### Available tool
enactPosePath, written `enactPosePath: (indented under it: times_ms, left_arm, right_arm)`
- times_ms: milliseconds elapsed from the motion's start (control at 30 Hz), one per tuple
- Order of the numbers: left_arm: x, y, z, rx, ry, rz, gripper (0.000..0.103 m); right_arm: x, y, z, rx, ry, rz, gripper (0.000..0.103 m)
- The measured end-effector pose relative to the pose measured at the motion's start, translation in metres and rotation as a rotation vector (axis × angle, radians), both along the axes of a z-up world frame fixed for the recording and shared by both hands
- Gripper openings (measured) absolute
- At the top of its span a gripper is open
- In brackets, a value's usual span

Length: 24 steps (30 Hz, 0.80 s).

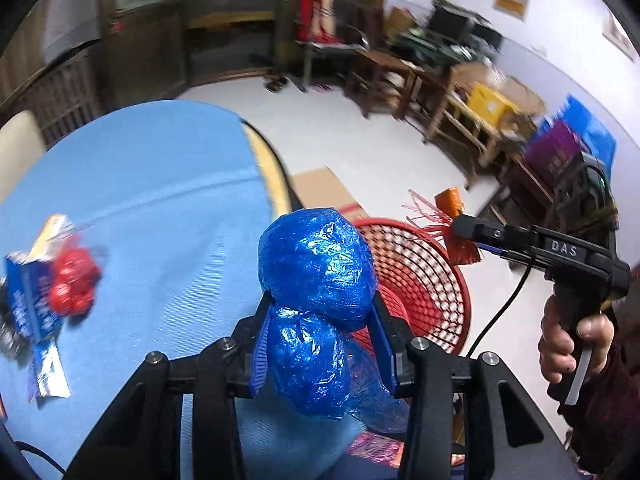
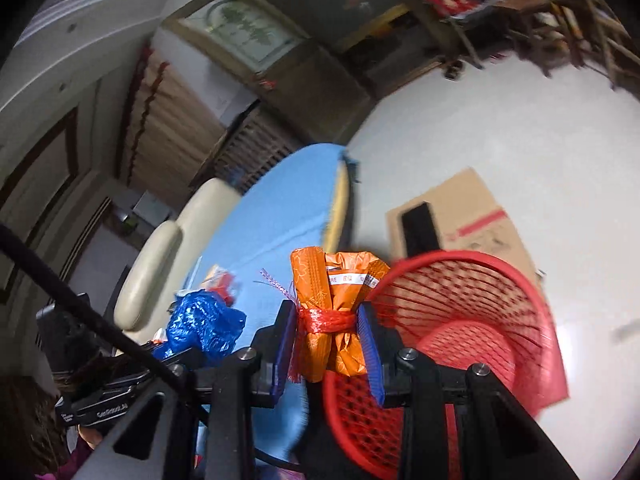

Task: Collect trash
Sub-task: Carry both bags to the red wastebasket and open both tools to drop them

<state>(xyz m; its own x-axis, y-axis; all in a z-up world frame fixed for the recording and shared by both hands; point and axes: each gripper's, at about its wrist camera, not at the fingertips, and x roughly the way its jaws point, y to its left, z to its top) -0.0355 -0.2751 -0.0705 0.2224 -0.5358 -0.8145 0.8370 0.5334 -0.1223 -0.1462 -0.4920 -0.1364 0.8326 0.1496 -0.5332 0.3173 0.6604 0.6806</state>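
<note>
A: Start at the left tool. What has it got?

B: A knotted blue plastic bag, bulging above and below the grip. The two blue pads pinch its waist, jaws about half apart because the bundle fills the gap. It hangs over the edge of the blue-covered surface, just short of the red basket.

A: And the right tool?

B: Clamped down tight on an orange wrapper bundle tied round with red net string. From its own camera the bundle sits right at the near rim of the red basket; from the left camera the right tool points in over the far side of the rim, with the person's hand round the grip.

A: So which step is this?

B: Carrying, I'd say: both pieces are lifted off the surface and brought to the basket, neither dropped in yet.

A: What does the next move need?

B: Each bundle has to be clear over the basket's mouth before the jaws part. The blue bag looks soft and trailing, so it may cling to a pad. More litter waits on the surface: a red crumpled wrapper and a blue-and-white packet.
</note>
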Motion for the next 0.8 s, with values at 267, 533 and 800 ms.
enactPosePath:
  times_ms: [267, 533, 800]
  left_arm:
    - [-0.020, -0.048, -0.013, 0.056, 0.007, -0.103, 0.054]
    - [-0.015, -0.041, -0.008, 0.027, -0.008, -0.076, 0.063]
    - [0.001, 0.009, 0.007, -0.013, -0.044, 0.056, 0.064]
  right_arm:
    - [-0.022, -0.025, -0.022, 0.068, 0.067, -0.046, 0.044]
    - [-0.030, -0.026, -0.013, 0.059, 0.045, -0.083, 0.076]
    - [-0.016, -0.008, 0.003, 0.005, 0.025, -0.047, 0.076]
